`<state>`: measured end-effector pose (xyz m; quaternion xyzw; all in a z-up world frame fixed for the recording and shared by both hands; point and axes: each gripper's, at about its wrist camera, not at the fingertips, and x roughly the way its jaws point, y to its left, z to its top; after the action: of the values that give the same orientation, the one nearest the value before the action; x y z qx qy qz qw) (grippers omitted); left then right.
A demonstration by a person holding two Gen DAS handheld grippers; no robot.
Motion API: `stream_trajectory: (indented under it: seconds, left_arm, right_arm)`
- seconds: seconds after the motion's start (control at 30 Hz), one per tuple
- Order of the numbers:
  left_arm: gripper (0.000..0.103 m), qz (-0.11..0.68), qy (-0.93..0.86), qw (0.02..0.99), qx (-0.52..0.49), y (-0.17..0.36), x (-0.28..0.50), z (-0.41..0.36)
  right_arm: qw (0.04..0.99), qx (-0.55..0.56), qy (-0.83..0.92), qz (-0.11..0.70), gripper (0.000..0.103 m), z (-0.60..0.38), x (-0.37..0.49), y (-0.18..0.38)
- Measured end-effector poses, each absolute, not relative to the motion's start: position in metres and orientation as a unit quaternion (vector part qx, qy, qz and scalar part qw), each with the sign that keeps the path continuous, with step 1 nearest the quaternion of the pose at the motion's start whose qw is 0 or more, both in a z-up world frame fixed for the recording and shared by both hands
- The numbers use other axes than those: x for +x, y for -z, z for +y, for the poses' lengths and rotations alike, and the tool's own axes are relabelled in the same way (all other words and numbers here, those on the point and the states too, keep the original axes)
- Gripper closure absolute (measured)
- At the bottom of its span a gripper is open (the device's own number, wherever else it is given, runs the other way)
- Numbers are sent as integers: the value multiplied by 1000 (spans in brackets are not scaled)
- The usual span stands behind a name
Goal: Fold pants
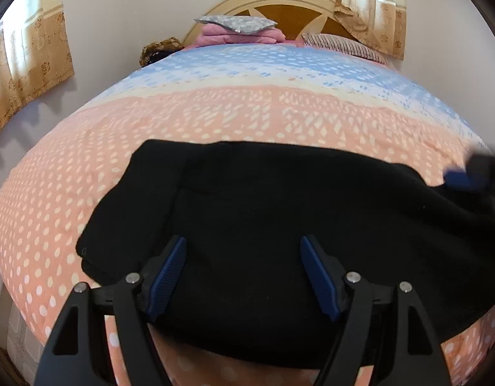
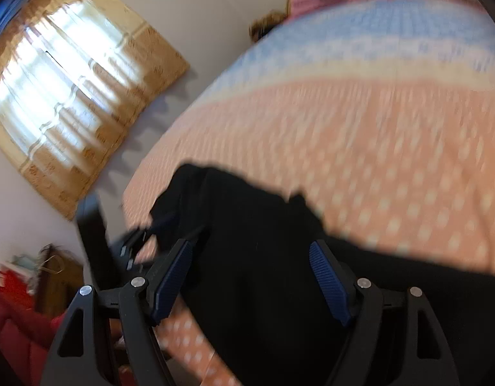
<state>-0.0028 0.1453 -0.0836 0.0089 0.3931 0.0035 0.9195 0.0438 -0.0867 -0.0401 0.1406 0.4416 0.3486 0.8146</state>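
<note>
Black pants (image 1: 279,212) lie partly folded across the near part of a bed with a pink dotted cover (image 1: 215,119). My left gripper (image 1: 243,247) is open, hovering over the near left part of the pants, holding nothing. The right gripper's blue pad (image 1: 460,178) shows blurred at the right edge, by the pants' far right edge. In the blurred right wrist view the right gripper (image 2: 250,251) is open and empty over the pants (image 2: 263,273). The left gripper (image 2: 131,244) shows there to the left, over the bed's edge.
At the head of the bed lie folded pink cloth with a grey packet (image 1: 238,30), a striped pillow (image 1: 344,46) and a brown item (image 1: 157,50). Curtained windows (image 2: 64,96) are on the walls. Red furniture (image 2: 12,328) stands lower left.
</note>
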Motion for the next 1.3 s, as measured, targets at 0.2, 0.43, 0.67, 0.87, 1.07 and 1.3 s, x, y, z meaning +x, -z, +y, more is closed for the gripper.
stream_trajectory:
  seconds: [0.2, 0.43, 0.67, 0.87, 1.07, 1.3]
  left_arm:
    - [27, 391, 7, 920, 12, 85, -7, 148]
    - [27, 393, 7, 919, 12, 83, -15, 151]
    - [26, 388, 8, 922, 13, 84, -15, 151]
    - [26, 387, 7, 922, 11, 85, -15, 150]
    - [26, 382, 15, 924, 9, 87, -17, 151]
    - [25, 379, 15, 925, 8, 87, -20, 149]
  right_arm:
    - [823, 138, -322, 446, 26, -84, 70, 53]
    - [784, 113, -380, 477, 26, -60, 47, 43]
    - [765, 121, -377, 509, 26, -51, 54, 68]
    - [740, 218, -406, 491, 25, -31, 86, 80]
    - [695, 380, -397, 465, 28, -81, 129, 91]
    - [579, 484, -396, 523, 50, -124, 148, 119]
